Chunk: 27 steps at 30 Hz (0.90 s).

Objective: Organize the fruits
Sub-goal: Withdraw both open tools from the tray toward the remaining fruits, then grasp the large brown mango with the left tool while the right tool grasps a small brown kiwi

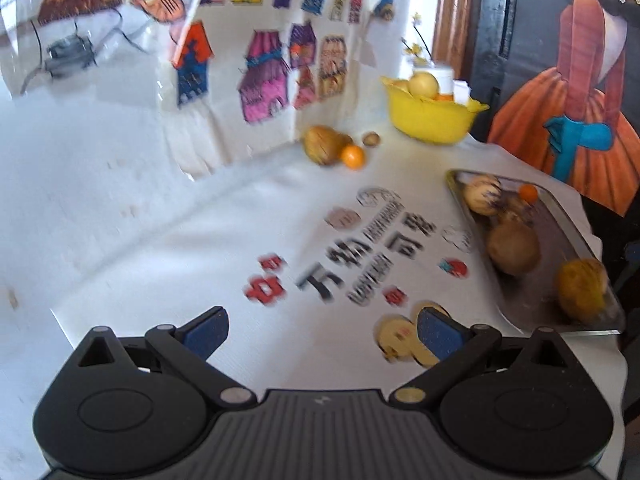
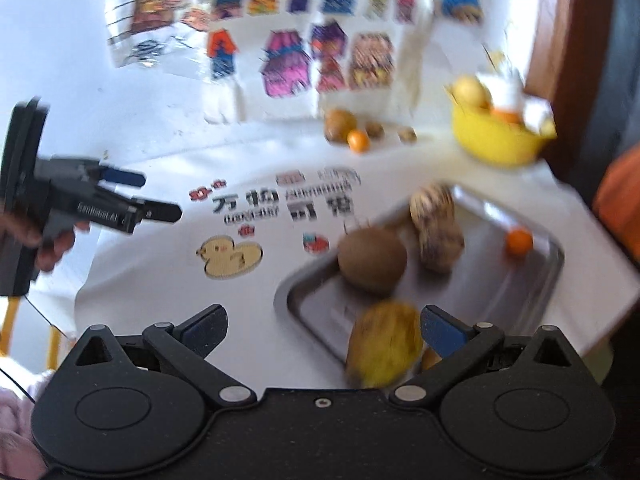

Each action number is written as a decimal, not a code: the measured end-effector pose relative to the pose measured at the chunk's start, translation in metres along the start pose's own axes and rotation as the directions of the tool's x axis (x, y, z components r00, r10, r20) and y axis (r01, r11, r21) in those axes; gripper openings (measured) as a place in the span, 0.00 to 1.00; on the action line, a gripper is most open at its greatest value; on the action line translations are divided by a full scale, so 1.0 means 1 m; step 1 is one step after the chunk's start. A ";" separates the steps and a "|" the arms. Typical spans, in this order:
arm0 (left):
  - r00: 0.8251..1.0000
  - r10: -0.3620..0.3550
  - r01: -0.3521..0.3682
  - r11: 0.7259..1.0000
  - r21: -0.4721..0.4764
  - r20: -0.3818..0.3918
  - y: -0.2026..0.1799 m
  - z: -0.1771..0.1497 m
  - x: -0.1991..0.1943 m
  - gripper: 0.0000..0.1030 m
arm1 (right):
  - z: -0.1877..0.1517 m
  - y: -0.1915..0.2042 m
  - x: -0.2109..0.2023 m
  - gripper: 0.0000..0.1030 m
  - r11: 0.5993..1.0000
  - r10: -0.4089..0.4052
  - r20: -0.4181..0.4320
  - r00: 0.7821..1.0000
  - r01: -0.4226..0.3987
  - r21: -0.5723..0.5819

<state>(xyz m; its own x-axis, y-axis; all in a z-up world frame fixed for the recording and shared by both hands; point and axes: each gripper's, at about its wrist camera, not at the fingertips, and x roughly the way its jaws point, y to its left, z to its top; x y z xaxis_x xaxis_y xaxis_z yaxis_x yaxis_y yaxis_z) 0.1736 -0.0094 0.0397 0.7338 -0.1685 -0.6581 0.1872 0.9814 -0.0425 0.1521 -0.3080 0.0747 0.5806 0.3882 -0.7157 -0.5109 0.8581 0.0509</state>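
Note:
A steel tray [image 1: 560,232] at the right holds a brown round fruit [image 1: 512,246], a pale striped fruit [image 1: 482,194], a small orange [image 1: 528,192] and a yellow fruit [image 1: 582,288]. My left gripper [image 1: 322,332] hangs open and empty over the printed tablecloth. In the right wrist view, my right gripper [image 2: 323,330] stands open above the tray's [image 2: 480,280] near corner. The yellow fruit [image 2: 384,344] lies in the tray close to the right pad, and the left pad is well away from it. A hand holds the left gripper [image 2: 148,196], seen open at the left.
A yellow bowl [image 1: 432,120] with fruit stands at the back right. A brown fruit [image 1: 322,144], a small orange [image 1: 353,157] and a small brown nut-like fruit [image 1: 371,139] lie loose by the drawing-covered wall. An orange and blue figure panel [image 1: 580,128] borders the right side.

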 end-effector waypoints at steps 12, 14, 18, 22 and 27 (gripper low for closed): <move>0.995 0.064 -0.066 0.997 0.031 0.071 0.027 0.048 0.022 1.00 | 0.039 -0.026 0.042 0.99 0.973 -0.055 0.081 0.995 0.072 -0.221; 0.992 0.065 -0.070 0.996 0.051 0.105 0.026 0.058 0.026 1.00 | 0.053 -0.035 0.050 0.99 0.972 -0.081 0.090 0.993 0.099 -0.213; 0.981 0.064 -0.086 0.989 0.121 0.181 0.015 0.077 0.037 1.00 | 0.087 -0.062 0.073 0.99 0.987 -0.112 0.090 0.990 0.121 -0.101; 0.972 0.047 -0.092 0.978 0.190 0.229 0.002 0.091 0.057 1.00 | 0.122 -0.091 0.103 0.99 0.992 -0.124 0.077 0.989 0.122 0.030; 0.966 0.052 -0.104 0.975 0.196 0.252 -0.009 0.105 0.090 1.00 | 0.159 -0.114 0.141 0.99 0.993 -0.105 0.064 0.992 0.101 0.060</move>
<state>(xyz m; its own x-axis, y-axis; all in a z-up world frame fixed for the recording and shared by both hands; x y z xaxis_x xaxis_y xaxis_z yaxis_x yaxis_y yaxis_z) 0.3064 -0.0432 0.0593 0.8836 -0.1350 -0.4483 0.2346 0.9563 0.1744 0.3927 -0.2981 0.0789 0.6707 0.3169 -0.6707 -0.4106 0.9116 0.0201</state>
